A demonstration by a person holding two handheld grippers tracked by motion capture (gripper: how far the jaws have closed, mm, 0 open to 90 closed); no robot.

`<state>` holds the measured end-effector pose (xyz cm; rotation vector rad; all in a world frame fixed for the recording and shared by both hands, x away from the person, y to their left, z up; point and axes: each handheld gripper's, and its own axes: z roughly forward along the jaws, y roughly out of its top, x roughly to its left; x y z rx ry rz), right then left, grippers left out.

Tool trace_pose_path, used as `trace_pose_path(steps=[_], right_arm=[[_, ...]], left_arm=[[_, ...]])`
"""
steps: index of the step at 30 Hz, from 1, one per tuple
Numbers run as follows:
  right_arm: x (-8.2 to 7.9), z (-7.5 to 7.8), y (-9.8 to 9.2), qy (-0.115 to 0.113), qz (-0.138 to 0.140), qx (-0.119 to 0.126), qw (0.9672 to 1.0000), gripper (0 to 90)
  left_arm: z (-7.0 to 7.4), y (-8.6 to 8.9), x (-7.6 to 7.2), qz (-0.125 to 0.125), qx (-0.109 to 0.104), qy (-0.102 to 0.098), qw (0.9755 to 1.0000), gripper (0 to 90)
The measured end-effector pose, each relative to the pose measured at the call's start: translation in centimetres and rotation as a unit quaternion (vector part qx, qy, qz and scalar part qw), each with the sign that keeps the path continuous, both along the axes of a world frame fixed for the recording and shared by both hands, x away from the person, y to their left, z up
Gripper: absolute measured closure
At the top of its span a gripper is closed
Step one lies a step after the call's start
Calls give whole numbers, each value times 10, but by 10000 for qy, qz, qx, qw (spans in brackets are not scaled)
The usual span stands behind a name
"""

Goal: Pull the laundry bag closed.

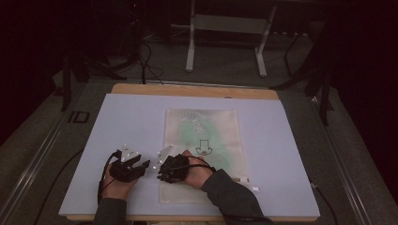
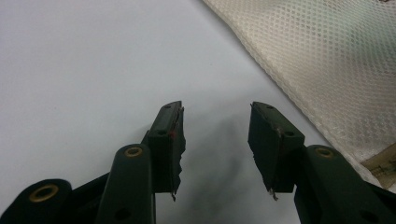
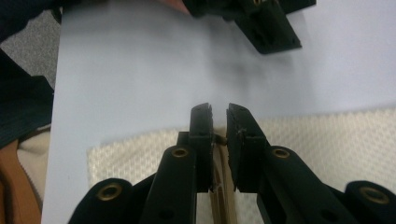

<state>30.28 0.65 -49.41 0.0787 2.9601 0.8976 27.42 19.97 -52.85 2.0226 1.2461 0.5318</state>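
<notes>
A pale mesh bag [image 1: 202, 154] lies flat on the light sheet [image 1: 117, 122] covering the tabletop [image 1: 187, 90], slightly right of centre, its long axis running from the person's edge toward the far edge. Wide bare sheet stands open on both sides of the bag and beyond its far end; the near end lies close to the front edge of the sheet. The bag is off-white netting with a fine honeycomb weave, green contents showing faintly through its far half, and a dark printed mark near the middle. A tan strip, apparently a zipper band, runs along the near end between the right gripper's jaws in the right gripper view. The right gripper [image 3: 219, 116] sits over the bag's near left corner, jaws drawn almost together on that strip; whether the pads press it I cannot tell for certain. The left gripper [image 2: 215, 140] rests over bare sheet just left of the bag's edge, jaws spread, nothing between them. The two grippers stand close together, not touching.
</notes>
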Motion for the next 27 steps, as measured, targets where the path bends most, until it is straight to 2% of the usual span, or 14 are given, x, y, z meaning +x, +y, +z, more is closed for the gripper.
trace_pose_path(steps=[5,14,18,24,27], right_arm=[[1,-5,-9,54,-40,-18,10000,811],[7,-15,-14,411,-137,21,9991,794],[7,-18,-14,406,-115,-15,9991,811],[7,-20,-15,415,-120,-31,9991,817],[6,-21,-15,359,-122,-26,9993,817]], left_arm=[[0,-1,0,-41,14,2,10000,544],[2,-5,-3,-173,-17,-6,9998,549],[2,-8,-4,-249,-12,11,9997,557],[3,-13,-7,-454,-130,24,9989,620],[4,-16,-9,-635,-223,51,9977,714]])
